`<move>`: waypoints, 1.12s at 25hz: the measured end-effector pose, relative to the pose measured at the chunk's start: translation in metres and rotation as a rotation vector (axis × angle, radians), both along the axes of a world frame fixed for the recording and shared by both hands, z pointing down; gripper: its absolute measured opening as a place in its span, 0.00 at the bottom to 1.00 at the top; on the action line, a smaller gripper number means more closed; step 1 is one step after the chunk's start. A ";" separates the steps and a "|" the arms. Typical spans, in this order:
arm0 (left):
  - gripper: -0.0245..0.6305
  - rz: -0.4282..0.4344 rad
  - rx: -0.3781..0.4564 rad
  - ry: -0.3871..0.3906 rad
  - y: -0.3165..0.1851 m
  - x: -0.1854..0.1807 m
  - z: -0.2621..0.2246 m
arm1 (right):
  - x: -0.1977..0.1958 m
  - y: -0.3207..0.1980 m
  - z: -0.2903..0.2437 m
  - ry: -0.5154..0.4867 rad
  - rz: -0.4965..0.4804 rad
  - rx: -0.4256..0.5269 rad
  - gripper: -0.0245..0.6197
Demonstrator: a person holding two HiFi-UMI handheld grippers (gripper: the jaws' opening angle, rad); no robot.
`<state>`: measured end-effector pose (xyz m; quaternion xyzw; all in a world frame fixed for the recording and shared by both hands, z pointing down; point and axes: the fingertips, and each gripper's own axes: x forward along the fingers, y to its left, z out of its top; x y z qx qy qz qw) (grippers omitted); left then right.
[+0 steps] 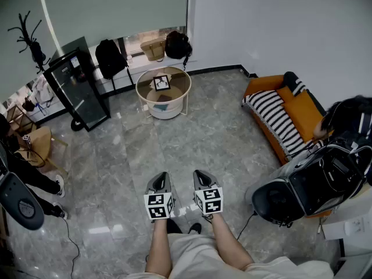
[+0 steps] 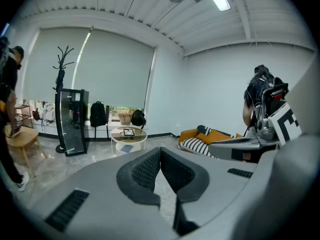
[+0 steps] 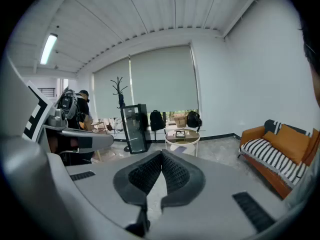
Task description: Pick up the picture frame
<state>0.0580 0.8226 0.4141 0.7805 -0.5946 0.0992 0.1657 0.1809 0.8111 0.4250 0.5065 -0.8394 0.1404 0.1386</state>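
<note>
A small dark picture frame [image 1: 161,83] lies on a round glass-topped side table [image 1: 177,93] far across the room, below the window. The same frame [image 2: 129,132] shows tiny in the left gripper view, and the frame [image 3: 180,133] sits likewise small in the right gripper view. My left gripper [image 1: 160,180] and right gripper [image 1: 200,178] are held side by side close to my body, pointing toward the table and well short of it. Both have their jaws together at the tips, with nothing between them.
An orange sofa [image 1: 273,109] with a striped cushion stands at the right. A black glass-fronted cabinet [image 1: 75,89], a coat stand [image 1: 29,36] and bags [image 1: 110,57] line the window wall. A person [image 1: 23,167] stands at the left; equipment [image 1: 314,185] sits at the right. Grey marble floor [image 1: 174,150] lies between me and the table.
</note>
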 end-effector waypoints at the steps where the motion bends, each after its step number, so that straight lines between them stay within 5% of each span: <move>1: 0.07 -0.005 0.002 0.005 0.002 0.002 -0.001 | 0.001 0.002 -0.001 -0.005 -0.004 -0.002 0.09; 16: 0.07 -0.044 -0.016 -0.005 0.005 0.003 0.004 | 0.003 -0.009 0.006 -0.049 -0.022 -0.023 0.09; 28: 0.07 -0.043 -0.011 0.018 -0.132 -0.005 -0.018 | 0.007 -0.127 -0.023 -0.030 -0.120 -0.003 0.09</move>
